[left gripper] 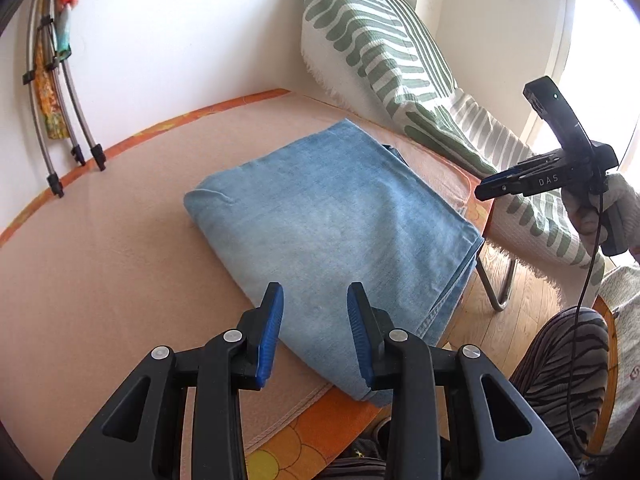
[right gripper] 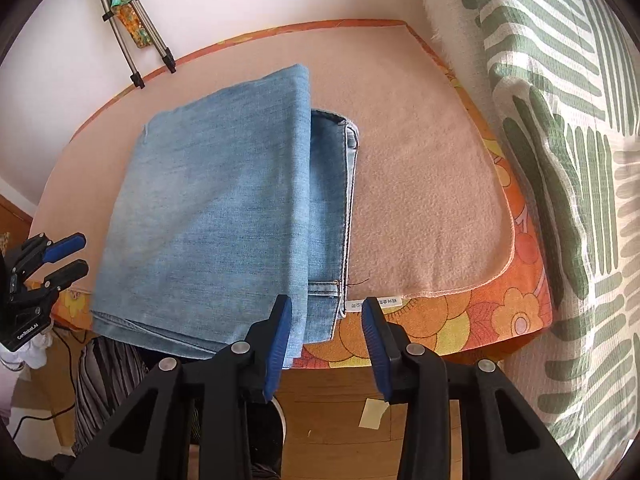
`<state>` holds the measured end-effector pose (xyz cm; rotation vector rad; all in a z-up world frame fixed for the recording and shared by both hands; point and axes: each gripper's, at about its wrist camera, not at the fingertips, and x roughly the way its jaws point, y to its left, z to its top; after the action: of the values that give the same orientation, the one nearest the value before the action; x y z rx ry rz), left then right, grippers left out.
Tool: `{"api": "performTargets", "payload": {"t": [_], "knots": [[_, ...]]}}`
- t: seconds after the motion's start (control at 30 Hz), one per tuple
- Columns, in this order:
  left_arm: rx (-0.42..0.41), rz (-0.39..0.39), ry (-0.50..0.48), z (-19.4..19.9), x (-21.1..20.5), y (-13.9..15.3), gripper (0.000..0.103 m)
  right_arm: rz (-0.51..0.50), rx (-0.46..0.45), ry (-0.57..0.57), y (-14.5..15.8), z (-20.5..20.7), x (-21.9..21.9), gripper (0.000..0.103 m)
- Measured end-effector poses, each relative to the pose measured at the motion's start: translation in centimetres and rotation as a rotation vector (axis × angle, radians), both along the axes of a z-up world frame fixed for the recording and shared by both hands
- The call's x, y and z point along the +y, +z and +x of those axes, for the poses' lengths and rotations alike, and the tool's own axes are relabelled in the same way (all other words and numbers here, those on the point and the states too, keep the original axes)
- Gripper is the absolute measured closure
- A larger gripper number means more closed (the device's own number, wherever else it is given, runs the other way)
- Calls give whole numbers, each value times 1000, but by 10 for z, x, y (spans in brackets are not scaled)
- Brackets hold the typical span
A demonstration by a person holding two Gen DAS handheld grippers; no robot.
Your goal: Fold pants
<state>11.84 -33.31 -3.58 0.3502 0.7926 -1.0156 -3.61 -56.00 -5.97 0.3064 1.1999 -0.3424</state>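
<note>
White walls and a green-leaf patterned throw (right gripper: pixel 560 160) frame a table (right gripper: pixel 420 208) covered with a pinkish fleece cloth over an orange floral one. On it lie the light blue denim pants (right gripper: pixel 216 216), folded into a compact rectangle, with the waistband layer peeking out along the right edge in the right wrist view and the near end hanging slightly over the table's near edge. The left gripper (left gripper: pixel 315 330) hovers over the near corner of the bundle, its blue-padded jaws spread with nothing between them. The right gripper (right gripper: pixel 326 344) hangs over the near table edge, just right of the bundle, its jaws likewise parted and empty. Folding looks essentially done, and this seems to be the moment after letting go. If anything remains, it is tidying: the next move would call for squaring the offset layers on the right, or pulling the bundle fully onto the table, by pinching all the layers together.
</note>
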Motion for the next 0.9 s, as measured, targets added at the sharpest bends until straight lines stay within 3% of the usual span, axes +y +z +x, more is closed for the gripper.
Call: {"api": "performTargets", "payload": {"t": [0.2, 0.23, 0.27, 0.43, 0.5, 0.57, 0.67, 0.77, 0.9], "knots": [[-70, -66, 48, 31, 19, 110, 68, 13, -200, -24, 48, -13, 6, 63], [-77, -74, 48, 34, 19, 129, 62, 19, -230, -34, 56, -11, 9, 63], [-85, -78, 45, 37, 19, 147, 56, 22, -259, -39, 62, -10, 11, 60], [-98, -142, 56, 47, 13, 210, 52, 0, -374, -25, 93, -7, 18, 44], [-77, -174, 62, 51, 11, 215, 47, -23, -404, -23, 98, -6, 18, 29], [-49, -208, 66, 53, 9, 206, 43, -52, -419, -28, 96, -5, 13, 21], [8, -219, 65, 55, 3, 164, 42, -74, -404, -21, 80, 0, -1, 19], [158, -228, 96, 63, -1, 93, 40, -48, -343, -24, 45, 12, -18, 15], [352, -189, 207, 78, -7, -1, 40, 50, -333, -50, -3, 30, -37, 11]]}}
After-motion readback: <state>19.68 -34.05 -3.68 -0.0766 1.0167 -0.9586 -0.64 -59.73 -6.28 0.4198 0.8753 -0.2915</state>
